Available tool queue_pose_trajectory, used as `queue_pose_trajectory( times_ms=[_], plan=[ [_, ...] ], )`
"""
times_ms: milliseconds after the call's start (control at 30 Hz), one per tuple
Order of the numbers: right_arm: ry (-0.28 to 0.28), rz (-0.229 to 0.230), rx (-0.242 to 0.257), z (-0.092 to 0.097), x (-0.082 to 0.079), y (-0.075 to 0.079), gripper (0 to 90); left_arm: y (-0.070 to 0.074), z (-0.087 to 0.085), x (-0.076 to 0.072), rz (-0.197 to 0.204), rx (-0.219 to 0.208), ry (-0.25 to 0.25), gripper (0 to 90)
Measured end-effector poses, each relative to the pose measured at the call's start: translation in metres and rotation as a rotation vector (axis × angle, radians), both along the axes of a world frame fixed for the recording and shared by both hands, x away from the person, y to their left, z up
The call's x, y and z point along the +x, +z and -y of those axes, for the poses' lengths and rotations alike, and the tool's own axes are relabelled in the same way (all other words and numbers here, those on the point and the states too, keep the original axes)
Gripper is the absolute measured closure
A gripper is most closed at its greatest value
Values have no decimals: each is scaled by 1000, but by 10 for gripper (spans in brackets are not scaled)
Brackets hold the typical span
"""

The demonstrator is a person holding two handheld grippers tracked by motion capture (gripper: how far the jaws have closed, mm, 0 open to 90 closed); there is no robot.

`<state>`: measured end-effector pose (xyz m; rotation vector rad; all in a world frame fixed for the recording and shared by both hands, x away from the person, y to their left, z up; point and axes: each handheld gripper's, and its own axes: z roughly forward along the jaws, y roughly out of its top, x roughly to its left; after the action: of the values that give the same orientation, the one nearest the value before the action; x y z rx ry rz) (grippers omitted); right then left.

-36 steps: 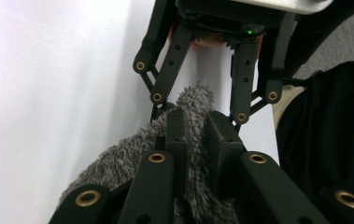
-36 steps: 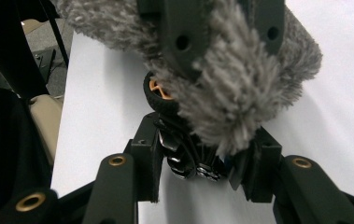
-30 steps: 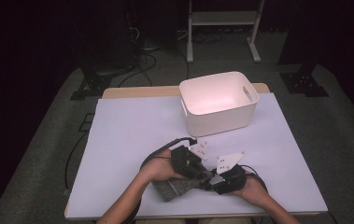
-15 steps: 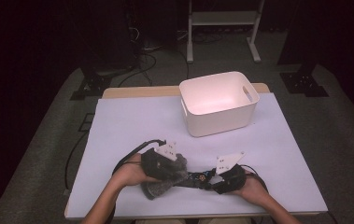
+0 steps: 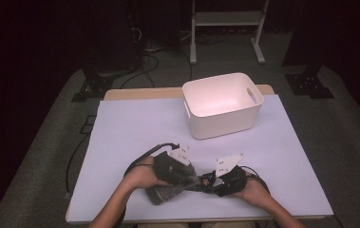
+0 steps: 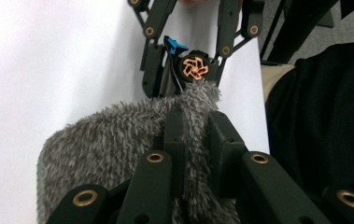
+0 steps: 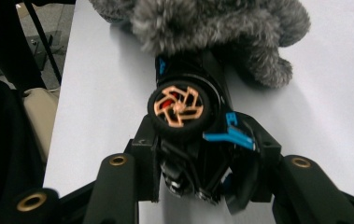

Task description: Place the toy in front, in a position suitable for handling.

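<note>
Jaws of your left gripper (image 6: 195, 135) pinch the grey fuzzy pouch (image 6: 114, 140); your right gripper (image 7: 198, 186) clamps the black toy car (image 7: 188, 116) with orange wheels.

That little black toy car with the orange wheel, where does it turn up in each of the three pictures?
High view: the toy car lies near the table's front edge, between the two hands.
Left gripper view: top centre, just beyond the grey fuzzy cloth, held by the farther gripper.
Right gripper view: centre, clamped between that gripper's own jaws.
Shared landmark: the fuzzy cloth touching the car.
</note>
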<state>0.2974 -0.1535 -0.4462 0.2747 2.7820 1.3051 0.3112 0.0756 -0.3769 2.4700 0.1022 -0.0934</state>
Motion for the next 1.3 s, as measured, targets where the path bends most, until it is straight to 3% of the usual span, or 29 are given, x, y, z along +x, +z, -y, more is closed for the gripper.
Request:
queue_pose_trajectory(
  times_ms=[167,533,733,1033,1300],
  plan=[
    [7,1,-6,0,0,0,568,2,-13,0,3,-7,24,793],
    [6,-6,3,1,0,0,568,1,-61,0,4,-12,125,789],
    [5,-8,6,2,1,-1,568,-3,-70,1,-5,-3,150,789],
    [3,-14,14,2,2,-2,568,5,-55,5,4,-14,123,794],
    [4,-12,14,2,1,-2,568,5,-7,9,1,5,34,797]
  ],
)
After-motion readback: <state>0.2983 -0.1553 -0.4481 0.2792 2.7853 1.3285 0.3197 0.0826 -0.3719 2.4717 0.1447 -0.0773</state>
